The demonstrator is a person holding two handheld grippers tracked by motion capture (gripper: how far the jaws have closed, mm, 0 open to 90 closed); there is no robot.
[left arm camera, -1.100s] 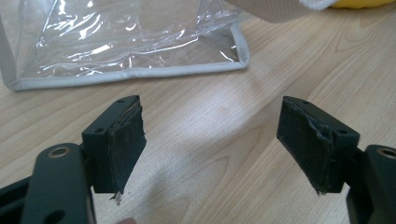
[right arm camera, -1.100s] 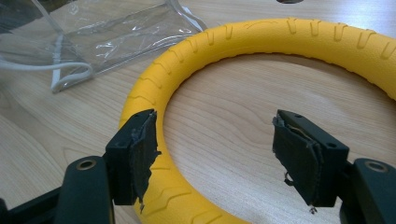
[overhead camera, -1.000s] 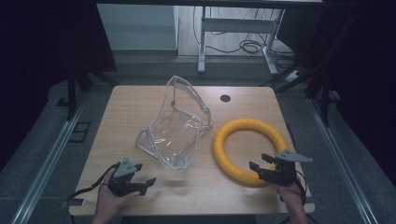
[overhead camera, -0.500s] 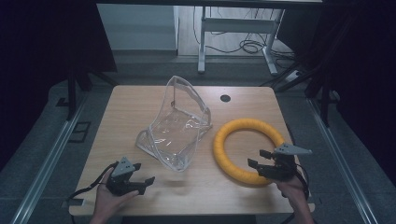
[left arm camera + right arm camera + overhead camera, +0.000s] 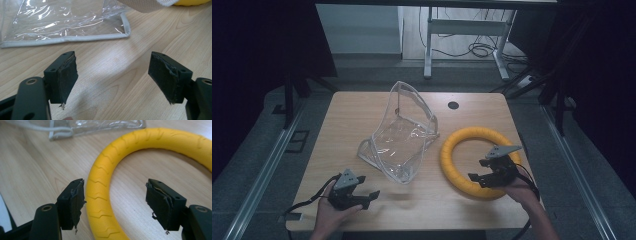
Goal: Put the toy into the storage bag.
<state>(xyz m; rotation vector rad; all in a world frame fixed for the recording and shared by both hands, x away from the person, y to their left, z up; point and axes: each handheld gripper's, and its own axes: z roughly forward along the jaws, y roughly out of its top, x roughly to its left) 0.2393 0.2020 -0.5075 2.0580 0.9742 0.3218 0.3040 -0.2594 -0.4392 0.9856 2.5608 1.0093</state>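
High view: light wooden table (image 5: 362, 120) mid frame, dark floor round it. Clear plastic zip pouch w/ grey edging (image 5: 402, 135) at centre, partly standing, mouth up. Yellow ridged foam ring (image 5: 457, 150) flat on table, centre-right, just beside pouch, touching or nearly so at ring's upper left; can't tell which. Small black round hole (image 5: 453, 105) in tabletop near far edge, above ring. Left gripper (image 5: 371, 197) lower left of frame, held in hand (image 5: 329, 212), jaws apart, pointing right over bare wood, below pouch. Right gripper (image 5: 474, 177) lower right, held in hand (image 5: 517, 190), jaws apart, sitting over ring's near-right arc.

Left gripper view: both black jaws rising from bottom, wide apart, nothing between them but wood grain. Pads (image 5: 67, 77) frayed at edges. Pouch (image 5: 62, 22) across upper left of frame, grey-edged corner at upper centre, apart from jaws. Sliver of ring (image 5: 190, 3) at top right corner.

Right gripper view: jaws wide apart, pads (image 5: 160, 205) ragged. Ring (image 5: 100, 195) curving from bottom centre up and across to upper right; its band running just inside left-hand jaw, near that pad, contact unclear. Wood visible through ring's middle, betw. jaws. Pouch edge (image 5: 60, 132) at top left of frame.
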